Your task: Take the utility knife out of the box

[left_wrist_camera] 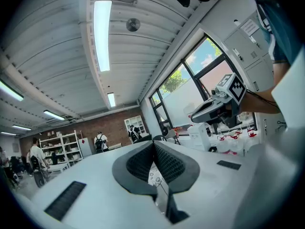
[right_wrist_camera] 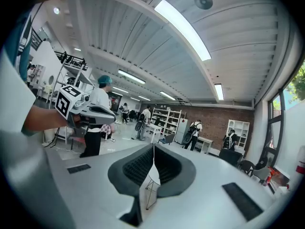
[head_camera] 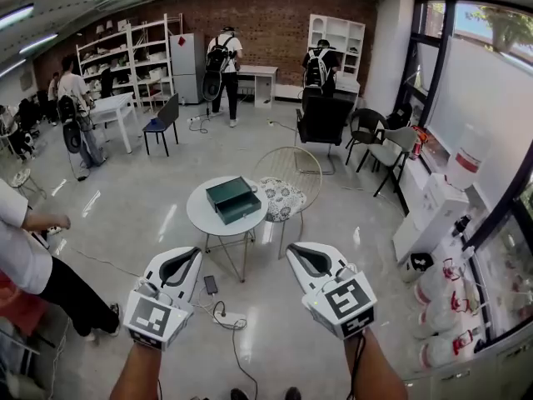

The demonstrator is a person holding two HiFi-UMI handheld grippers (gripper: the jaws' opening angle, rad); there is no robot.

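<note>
A dark green box [head_camera: 233, 199] lies on a small round white table [head_camera: 200, 215] a few steps ahead, its lower drawer slid partly out. No utility knife shows. My left gripper [head_camera: 196, 251] and right gripper [head_camera: 291, 248] are held low and close to me, well short of the table, both pointing toward it. Both are shut and hold nothing. In the left gripper view the dark ribbed pads [left_wrist_camera: 143, 163] meet at the tip, and the right gripper [left_wrist_camera: 217, 106] shows beside them. The right gripper view shows its pads [right_wrist_camera: 167, 166] closed too, with the left gripper [right_wrist_camera: 83, 111] off to the left.
A wire chair with a patterned cushion [head_camera: 283, 197] stands right behind the table. Cables [head_camera: 226, 319] and a small dark device [head_camera: 211, 285] lie on the floor before me. A person [head_camera: 25, 261] stands at my left. Cartons and bottles [head_camera: 441, 286] line the right wall.
</note>
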